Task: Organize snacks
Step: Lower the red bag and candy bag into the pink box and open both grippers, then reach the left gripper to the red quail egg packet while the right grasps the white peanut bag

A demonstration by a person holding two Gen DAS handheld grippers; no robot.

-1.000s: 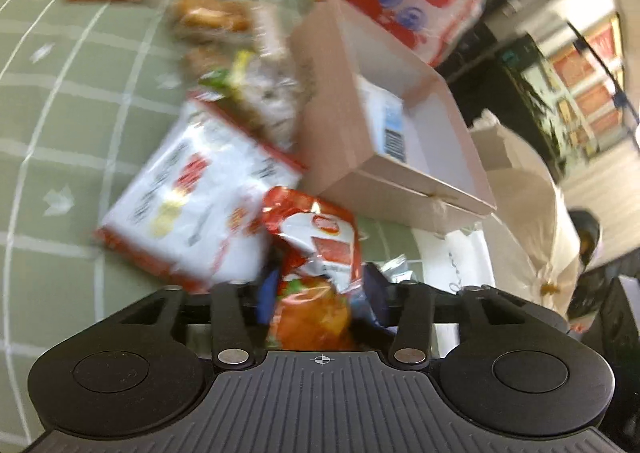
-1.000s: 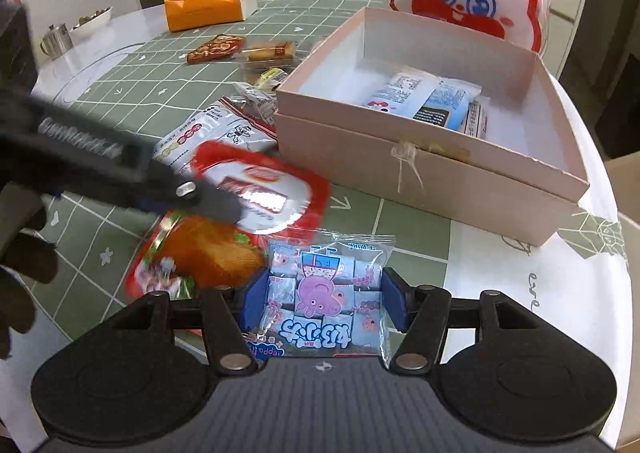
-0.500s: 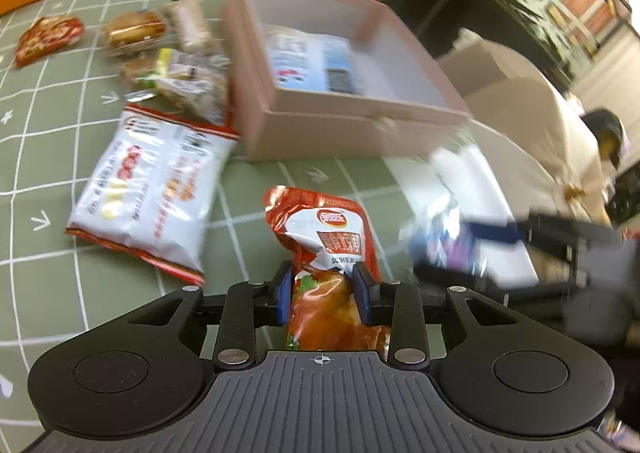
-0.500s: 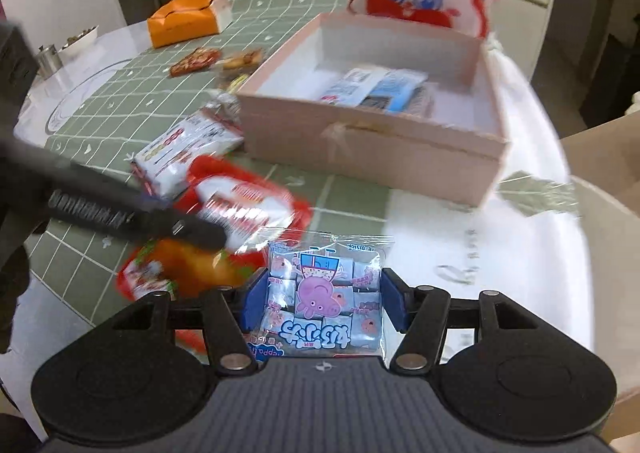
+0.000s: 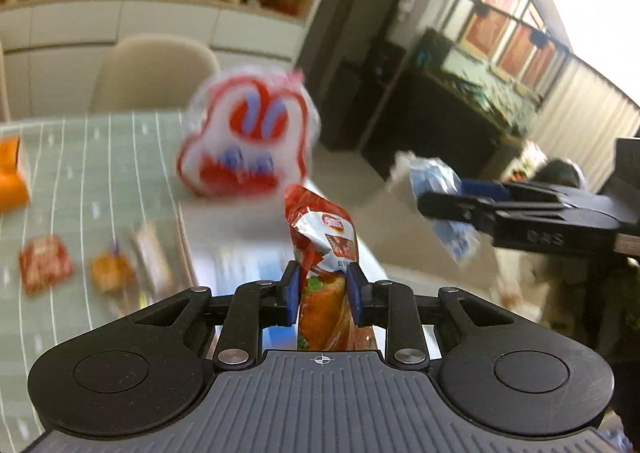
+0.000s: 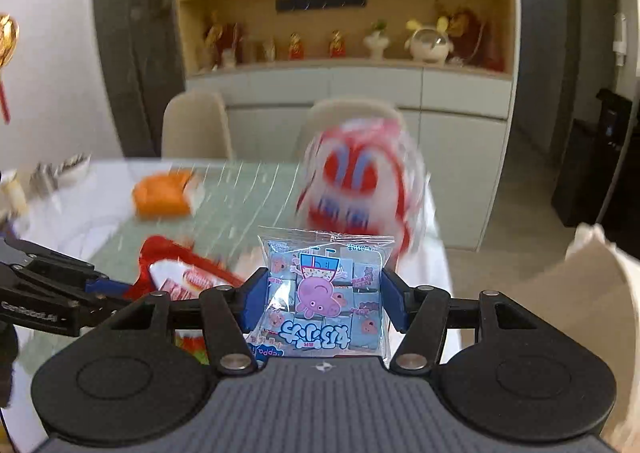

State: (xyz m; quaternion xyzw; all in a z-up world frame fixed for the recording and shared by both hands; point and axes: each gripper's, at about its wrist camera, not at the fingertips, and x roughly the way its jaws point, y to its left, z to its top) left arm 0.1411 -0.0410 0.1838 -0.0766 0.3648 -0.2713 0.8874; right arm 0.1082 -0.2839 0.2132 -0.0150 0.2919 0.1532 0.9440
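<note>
My left gripper (image 5: 322, 281) holds a red and orange snack packet (image 5: 320, 229) upright in the air. Its jaws are closing, and the blue pads (image 5: 291, 289) press the packet's sides. My right gripper (image 6: 325, 295) is shut on a light blue candy bag with a pink cartoon pig (image 6: 320, 253), also lifted off the table. In the left wrist view the right gripper (image 5: 444, 209) hangs to the right with the blue bag (image 5: 436, 181). The right wrist view shows the left gripper (image 6: 100, 287) low on the left with the red packet (image 6: 180, 273). The pink box is only a blur below.
A white and red rabbit-faced bag (image 5: 248, 141) stands at the far side of the green checked mat (image 5: 100, 173). An orange box (image 6: 164, 193) lies on the left. Small snacks (image 5: 44, 265) lie on the mat. Chairs (image 6: 196, 129) and a shelf wall stand behind the table.
Both grippers rose from the table with their packets, and the views now look toward the shelf. The left jaws narrowed onto the red packet. The right grip is unchanged.
</note>
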